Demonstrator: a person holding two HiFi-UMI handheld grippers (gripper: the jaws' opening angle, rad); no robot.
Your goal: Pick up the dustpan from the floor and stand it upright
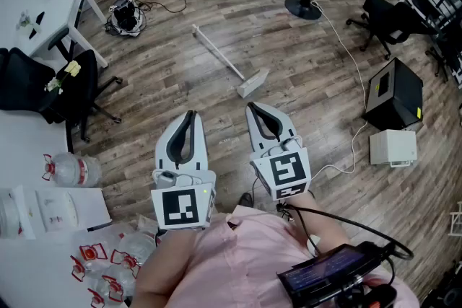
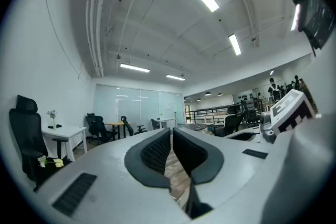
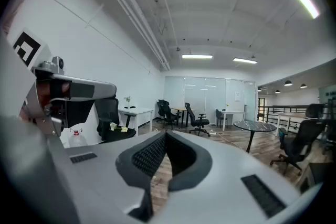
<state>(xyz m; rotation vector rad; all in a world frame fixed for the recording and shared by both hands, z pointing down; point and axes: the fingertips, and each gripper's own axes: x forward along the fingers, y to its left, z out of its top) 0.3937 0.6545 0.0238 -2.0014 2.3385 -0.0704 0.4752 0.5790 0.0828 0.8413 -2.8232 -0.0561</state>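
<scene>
The dustpan (image 1: 251,84) is lying flat on the floor at the upper centre, well apart from both tools. The left gripper (image 1: 190,115) and right gripper (image 1: 253,107) are pinching narrow, empty (likely risk: arriving unopened and skidding its thin handle away).

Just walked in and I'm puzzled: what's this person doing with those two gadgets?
Someone in a pink shirt holds a gripper in each hand. The left gripper and right gripper both have jaws together, holding nothing. The long-handled white and grey dustpan lies flat on the wooden floor ahead, untouched; picking it up hasn't started.
</scene>
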